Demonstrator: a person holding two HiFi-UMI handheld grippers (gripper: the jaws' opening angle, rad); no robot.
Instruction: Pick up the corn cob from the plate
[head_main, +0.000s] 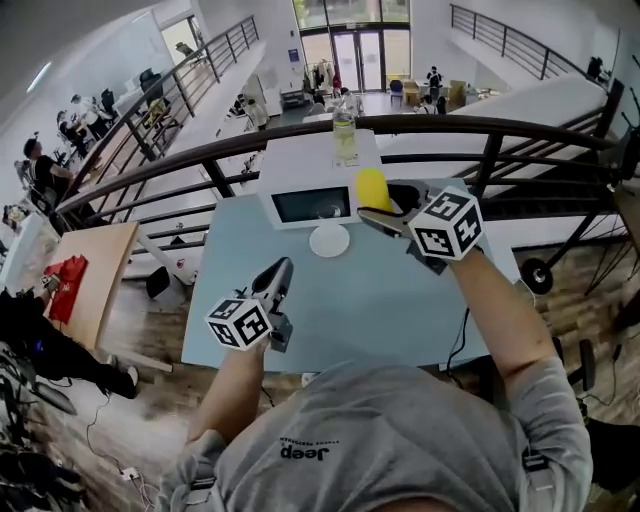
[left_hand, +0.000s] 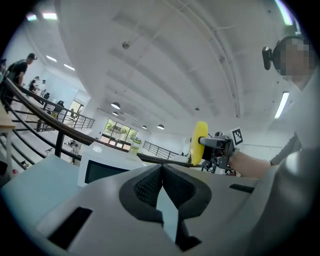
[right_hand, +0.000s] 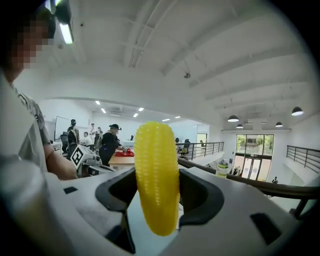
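Note:
My right gripper (head_main: 378, 214) is shut on the yellow corn cob (head_main: 372, 190), held up in the air above the table's far side. In the right gripper view the corn cob (right_hand: 156, 175) stands upright between the jaws of the right gripper (right_hand: 159, 200). The small white plate (head_main: 329, 240) lies bare on the pale blue table (head_main: 400, 310), left of and below the cob. My left gripper (head_main: 283, 272) hangs lower at the left, jaws together with nothing in them; in its own view the left gripper (left_hand: 161, 186) looks toward the corn cob (left_hand: 200, 142).
A white box with a dark screen (head_main: 312, 200) stands at the table's far edge, with a clear bottle (head_main: 344, 132) on top. A dark railing (head_main: 300, 140) curves behind the table. People sit and stand at desks on the lower floor at the left.

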